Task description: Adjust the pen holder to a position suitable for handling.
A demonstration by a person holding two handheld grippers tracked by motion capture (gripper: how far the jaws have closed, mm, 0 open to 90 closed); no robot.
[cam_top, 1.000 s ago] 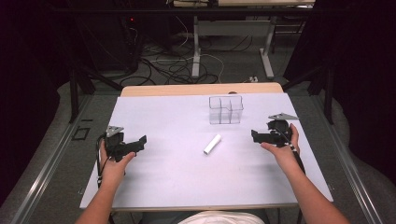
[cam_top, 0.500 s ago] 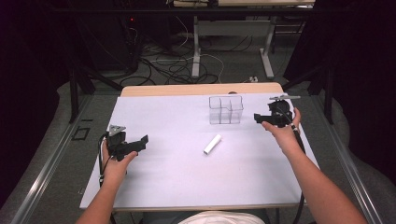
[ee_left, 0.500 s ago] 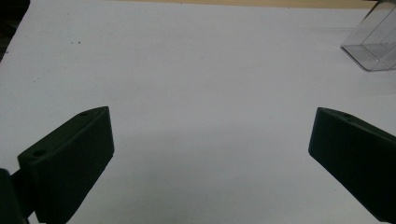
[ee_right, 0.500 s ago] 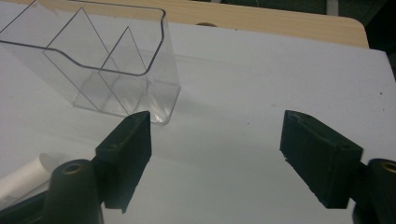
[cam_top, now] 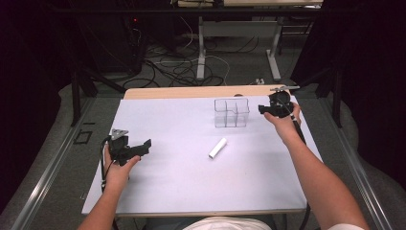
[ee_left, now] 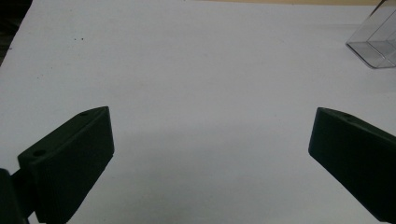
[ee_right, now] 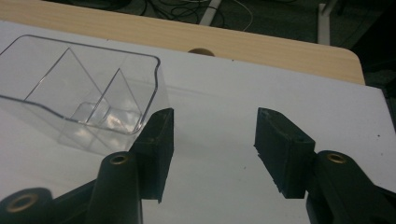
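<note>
Both grippers empty, jaws spread, around a clear box and a white cylinder.

The right gripper hovers with its jaws parted and nothing between them, the clear divided organizer just beyond its left jaw, probably lined up for a reach to the box. The left gripper is held low over the bare table, jaws wide apart, likely waiting. The white cylinder lies flat, well apart from both grippers, between them; its long axis runs diagonally toward the organizer.
</note>
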